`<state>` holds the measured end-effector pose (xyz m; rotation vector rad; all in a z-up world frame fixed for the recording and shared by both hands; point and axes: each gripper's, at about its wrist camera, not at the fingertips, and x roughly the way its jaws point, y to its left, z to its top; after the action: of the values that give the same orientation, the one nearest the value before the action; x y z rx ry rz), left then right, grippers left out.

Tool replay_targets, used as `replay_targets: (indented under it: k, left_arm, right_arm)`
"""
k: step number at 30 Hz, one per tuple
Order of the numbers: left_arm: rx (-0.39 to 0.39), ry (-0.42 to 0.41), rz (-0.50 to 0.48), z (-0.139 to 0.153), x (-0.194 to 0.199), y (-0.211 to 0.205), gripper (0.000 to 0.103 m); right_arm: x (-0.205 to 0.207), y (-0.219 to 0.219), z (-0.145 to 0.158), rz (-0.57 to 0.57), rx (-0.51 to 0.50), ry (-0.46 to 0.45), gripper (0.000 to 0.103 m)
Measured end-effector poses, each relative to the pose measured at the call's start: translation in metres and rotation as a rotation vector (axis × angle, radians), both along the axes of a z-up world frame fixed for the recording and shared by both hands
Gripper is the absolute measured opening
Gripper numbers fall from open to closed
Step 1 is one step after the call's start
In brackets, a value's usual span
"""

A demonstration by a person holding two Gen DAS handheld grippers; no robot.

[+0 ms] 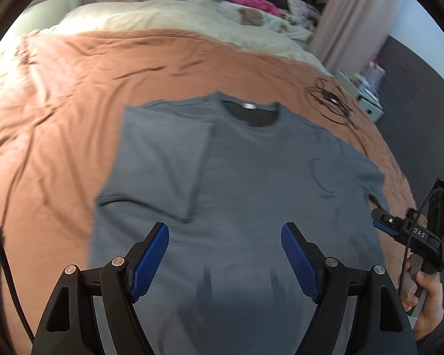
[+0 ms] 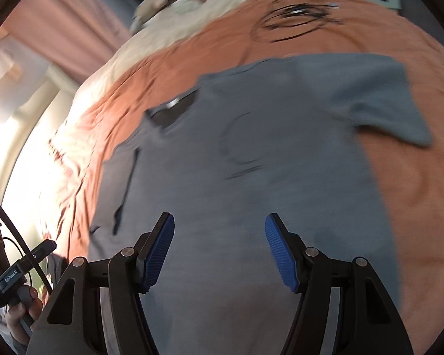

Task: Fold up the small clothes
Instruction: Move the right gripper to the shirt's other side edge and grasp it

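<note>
A grey-blue T-shirt [image 1: 251,162] [image 2: 266,177] lies flat, front up, on an orange-brown bedsheet [image 1: 59,103] [image 2: 414,192]. Its left side is folded inward as a flap [image 1: 162,159] over the chest. The right sleeve [image 1: 370,174] [image 2: 393,109] lies spread out. The collar [image 1: 251,112] [image 2: 174,108] points to the far end of the bed. My left gripper [image 1: 225,227] hangs open above the shirt's lower half, nothing between its blue pads. My right gripper [image 2: 219,217] is open too, over the lower middle of the shirt, and holds nothing. Each gripper shows at the edge of the other's view, held by a hand.
A coil of black cable [image 1: 331,100] [image 2: 293,20] lies on the sheet beyond the right shoulder. A cream duvet [image 1: 162,14] and a pile of pink clothes [image 1: 251,0] fill the far end of the bed. A white bedside cabinet [image 1: 367,94] stands at the right.
</note>
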<state>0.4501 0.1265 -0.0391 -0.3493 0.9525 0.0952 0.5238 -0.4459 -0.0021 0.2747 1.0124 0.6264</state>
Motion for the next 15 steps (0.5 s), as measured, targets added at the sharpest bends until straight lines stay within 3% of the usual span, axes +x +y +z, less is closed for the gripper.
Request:
replay_targets:
  k: [8,15]
  left_arm:
    - [-0.002,-0.012,-0.131,0.000,0.042,-0.072,0.080]
    - [-0.011,-0.017,-0.214,-0.004,0.076,-0.123,0.080]
  right_arm:
    - [0.013,-0.089,0.013,-0.134,0.008,-0.022,0.062]
    - [0.010,-0.138,0.017,-0.200,0.034,-0.017,0.062]
